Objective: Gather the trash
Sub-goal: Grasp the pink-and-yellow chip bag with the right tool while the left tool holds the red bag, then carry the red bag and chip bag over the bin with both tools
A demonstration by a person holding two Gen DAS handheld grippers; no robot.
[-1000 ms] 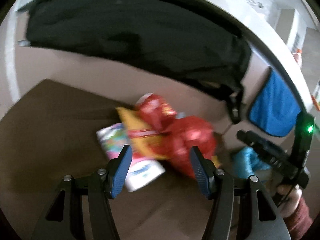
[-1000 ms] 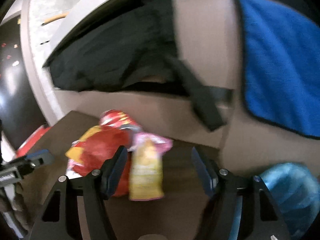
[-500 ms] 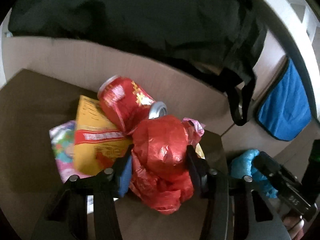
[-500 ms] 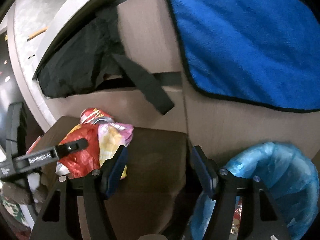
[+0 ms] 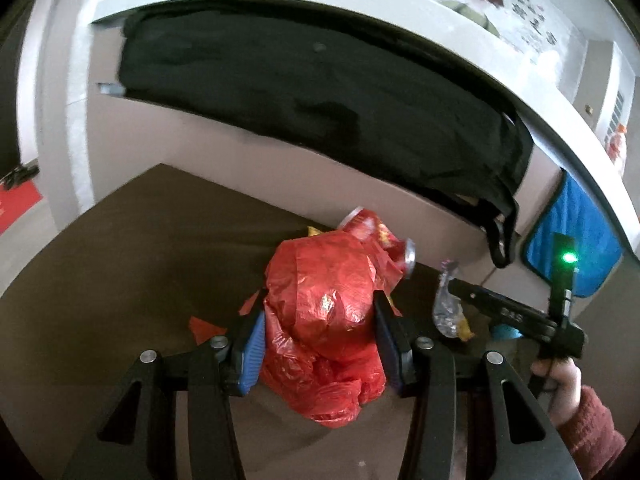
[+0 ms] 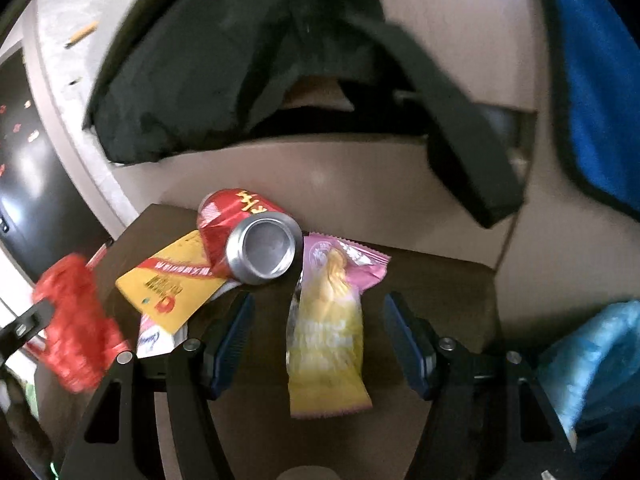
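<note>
My left gripper (image 5: 320, 336) is shut on a crumpled red plastic bag (image 5: 324, 312), held above the brown table (image 5: 140, 248); the bag also shows at the left of the right wrist view (image 6: 72, 320). My right gripper (image 6: 316, 336) is open, its fingers on either side of a pink and yellow snack wrapper (image 6: 328, 328) lying on the table. A dented red drink can (image 6: 248, 236) lies on its side just beyond, resting on a yellow packet (image 6: 172, 288). The right gripper also shows in the left wrist view (image 5: 456, 292).
A blue trash bag (image 6: 592, 352) sits low at the right, off the table's edge. A black bag (image 5: 320, 92) with a dangling strap (image 6: 448, 136) hangs over the beige wall behind the table. A blue towel (image 6: 592, 80) hangs at the right.
My left gripper has lifted and pulled back with the red bag, away from the pile. My right gripper has swung left from the blue bin to straddle the pink and yellow wrapper.
</note>
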